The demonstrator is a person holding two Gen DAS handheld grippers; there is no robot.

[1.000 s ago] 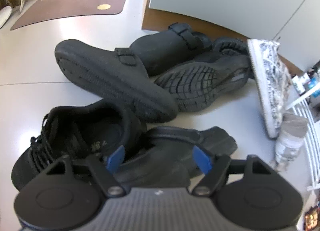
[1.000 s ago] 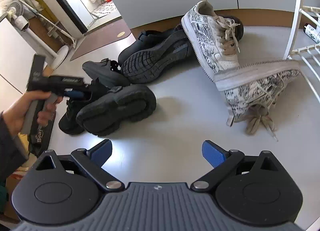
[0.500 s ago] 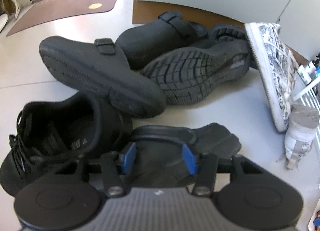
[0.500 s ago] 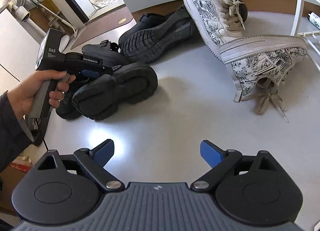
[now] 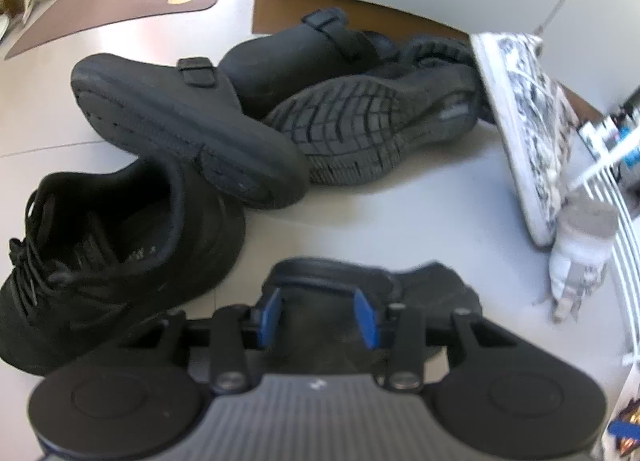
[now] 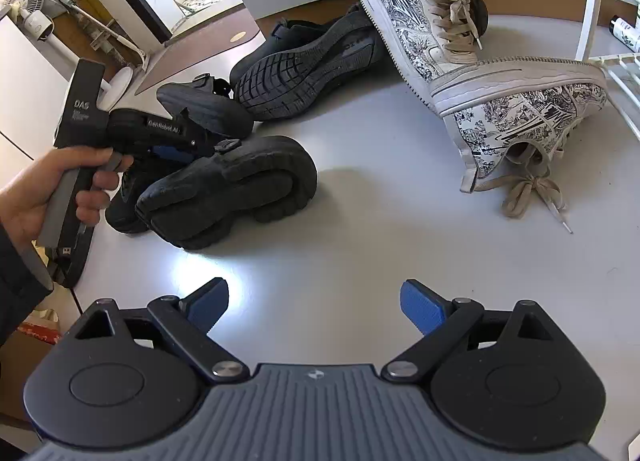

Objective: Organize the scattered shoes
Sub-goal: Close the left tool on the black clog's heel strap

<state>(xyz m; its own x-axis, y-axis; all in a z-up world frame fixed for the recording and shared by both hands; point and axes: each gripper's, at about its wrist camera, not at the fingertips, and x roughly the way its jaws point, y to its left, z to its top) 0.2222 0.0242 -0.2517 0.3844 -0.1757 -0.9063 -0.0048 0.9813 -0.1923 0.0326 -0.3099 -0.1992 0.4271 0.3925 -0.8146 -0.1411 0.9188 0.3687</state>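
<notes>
While the left gripper (image 5: 318, 315), its jaws just closing, straddles the black chunky shoe (image 6: 228, 191) at frame left, the right gripper (image 6: 314, 305) hangs released over bare floor (image 6: 380, 221) at centre.

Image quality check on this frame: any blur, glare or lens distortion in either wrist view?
Left wrist view: soft, smeared by blur, worst at the patterned sneaker and rack on the right. Right wrist view: sharp, with a bright glare patch on the floor before the right tool. Both views: fisheye bending and dark corners.
</notes>
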